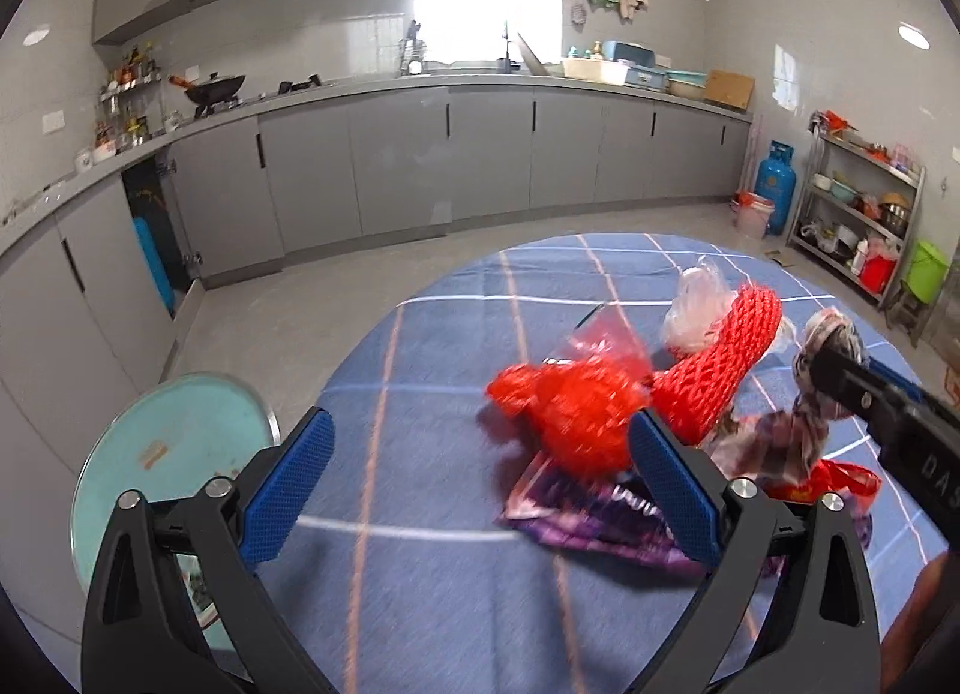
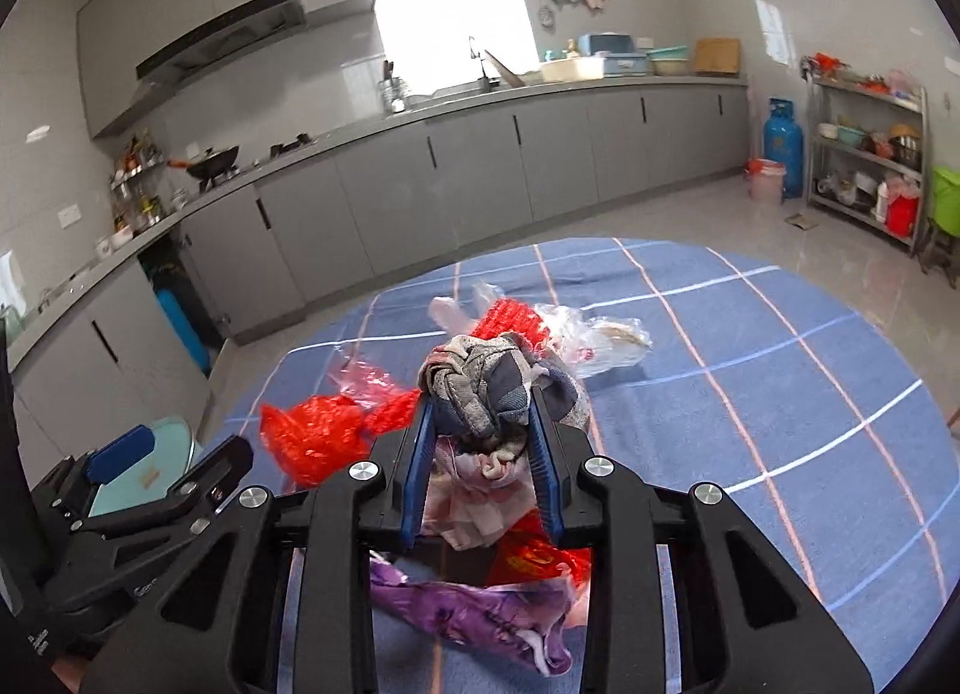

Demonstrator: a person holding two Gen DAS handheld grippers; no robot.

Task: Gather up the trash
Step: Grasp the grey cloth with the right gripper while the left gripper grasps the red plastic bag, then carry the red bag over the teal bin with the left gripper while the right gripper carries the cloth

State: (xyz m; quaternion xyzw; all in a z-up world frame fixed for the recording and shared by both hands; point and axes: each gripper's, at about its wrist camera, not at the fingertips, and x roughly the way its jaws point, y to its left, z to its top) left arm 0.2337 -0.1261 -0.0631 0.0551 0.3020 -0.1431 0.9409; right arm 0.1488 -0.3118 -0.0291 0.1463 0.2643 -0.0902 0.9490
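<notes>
Two grippers over a heap of trash on the blue checked tablecloth (image 2: 750, 370); right gripper (image 2: 480, 448) has its pads pinched on a crumpled grey-beige rag (image 2: 480, 382), the wad bulging above the fingers; left gripper (image 1: 480, 484) is spread wide w/ nothing between the pads, aimed at the red plastic bag (image 1: 570, 406). Risks, as I judge them: rag is only caught by a bunched fold, so it could slide out if lifted fast; its loose tail lies against the red foam net (image 1: 720, 358) and purple wrapper (image 2: 480, 622), so a pull may drag those off the table edge; the thin clear bags (image 2: 588, 334) could flutter away. Containers: no bin or open trash bag that I can make out near the pile; a green bucket (image 1: 927, 268) and pink pail (image 1: 753, 214) stand far off on the floor, contents not visible.
</notes>
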